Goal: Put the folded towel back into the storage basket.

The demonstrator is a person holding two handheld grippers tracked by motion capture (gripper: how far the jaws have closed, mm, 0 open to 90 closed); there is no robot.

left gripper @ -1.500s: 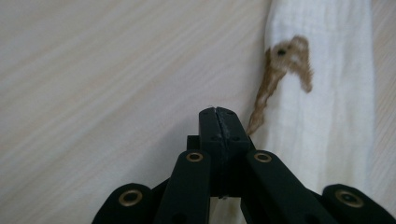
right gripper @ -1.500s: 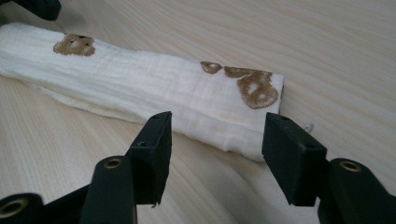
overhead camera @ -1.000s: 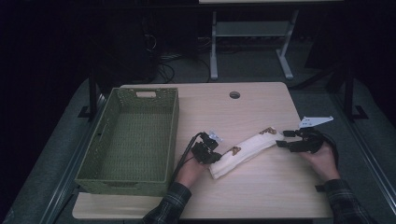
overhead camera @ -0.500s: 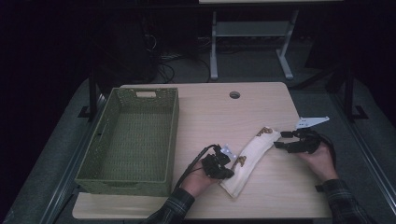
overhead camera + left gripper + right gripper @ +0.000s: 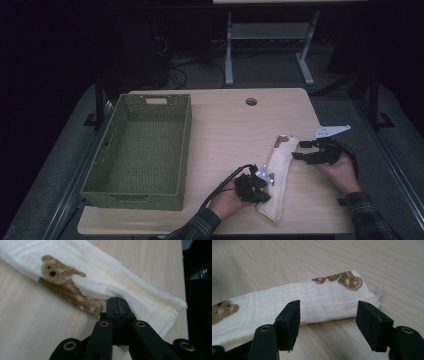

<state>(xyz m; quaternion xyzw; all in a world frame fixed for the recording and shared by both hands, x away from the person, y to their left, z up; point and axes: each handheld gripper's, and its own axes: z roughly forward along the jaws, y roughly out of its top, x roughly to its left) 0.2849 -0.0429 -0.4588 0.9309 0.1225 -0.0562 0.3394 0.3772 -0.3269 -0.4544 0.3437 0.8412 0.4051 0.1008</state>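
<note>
A: Where does the folded cream muslin cloth with brown bear prints (image 5: pixel 276 177) lie, and how is it held?

B: On the pale wooden table (image 5: pixel 225 130), right of centre. Its long axis runs from about 12 o'clock at the far end to 6 o'clock at the near end, slightly tilted. The left gripper (image 5: pixel 256 183) sits at the cloth's 9 o'clock edge near the near end; in the left gripper view its jaws are pressed together on a fold of fabric (image 5: pixel 117 293).

A: And the right gripper (image 5: pixel 303 151)?

B: It stands at the cloth's 3 o'clock side by the far end, jaws spread wide and holding nothing. In the right gripper view the cloth's end (image 5: pixel 342 297) lies at 12 o'clock just beyond the tips, crosswise to them. A short advance would likely bring that end between the jaws; the right hand is the nearer one to it.

A: What is unclear?

B: The number of folded layers, and how much fabric the left jaws hold. The green woven rectangular basket (image 5: pixel 145 150), at 9 o'clock and well apart, appears empty.
</note>
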